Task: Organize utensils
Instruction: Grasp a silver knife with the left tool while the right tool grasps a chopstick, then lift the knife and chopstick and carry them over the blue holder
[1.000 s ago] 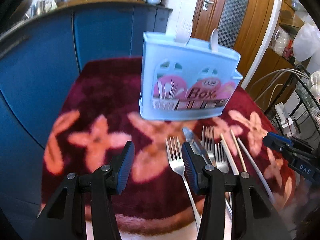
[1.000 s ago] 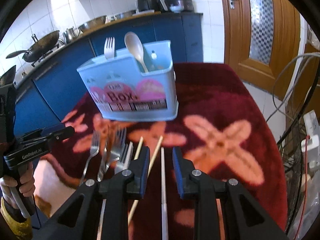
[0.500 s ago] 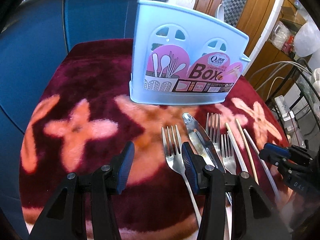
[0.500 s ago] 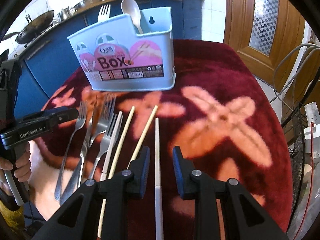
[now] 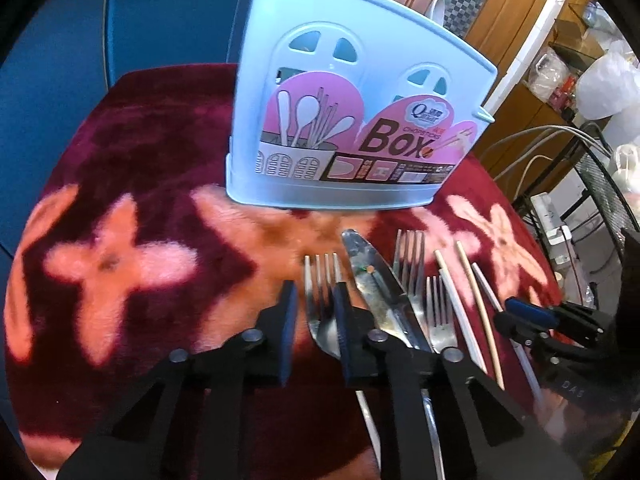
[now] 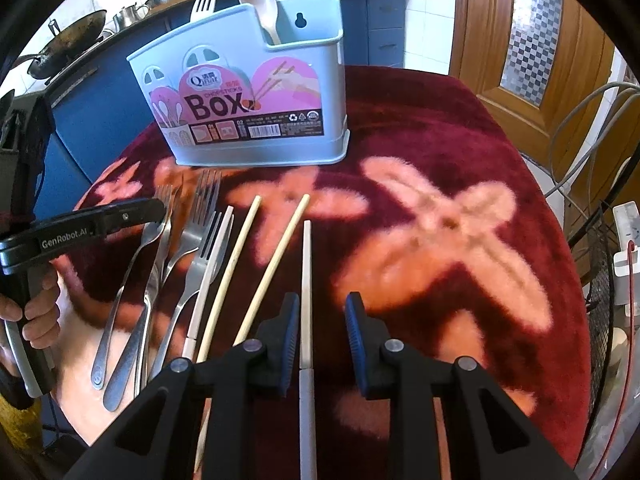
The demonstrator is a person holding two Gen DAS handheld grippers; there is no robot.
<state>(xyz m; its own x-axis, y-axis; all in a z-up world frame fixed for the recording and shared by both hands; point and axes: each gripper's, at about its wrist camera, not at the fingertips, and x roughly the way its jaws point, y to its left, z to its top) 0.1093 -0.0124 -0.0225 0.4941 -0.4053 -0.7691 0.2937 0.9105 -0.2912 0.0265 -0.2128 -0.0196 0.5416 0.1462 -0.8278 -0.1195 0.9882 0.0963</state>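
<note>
A: Item one, holder?
B: Light-blue utensil box [image 6: 248, 92], upright at the far edge of the counter [image 6: 460, 128], which wears a maroon floral cloth. A fork [image 6: 203, 0] and a pale spoon [image 6: 260, 4] stand inside it.

A: Loose cutlery?
B: All flat near the counter's front edge, in a row: leftmost fork [image 5: 322, 292], a knife [image 5: 372, 280], two more forks [image 5: 410, 256] overlapping it, then the chopsticks. Two pale ones [image 6: 276, 260] lie slanted; one white chopstick [image 6: 307, 280] lies furthest right, on its own.

A: Left hand-held gripper [image 5: 314, 312]?
B: Jaws have just been closing, now narrow, set over the leftmost fork's head. The fork shows between the pads; whether they pinch it yet, I cannot tell, as the frame is blurred there.

A: Right hand-held gripper [image 6: 322, 328]?
B: Partly open, low over the white chopstick, which runs up between the pads just beside the left pad, apparently untouched by either. Nothing held.

A: Anything else?
B: A hand [image 6: 36, 312] grips the left tool's handle at the counter's left edge.
</note>
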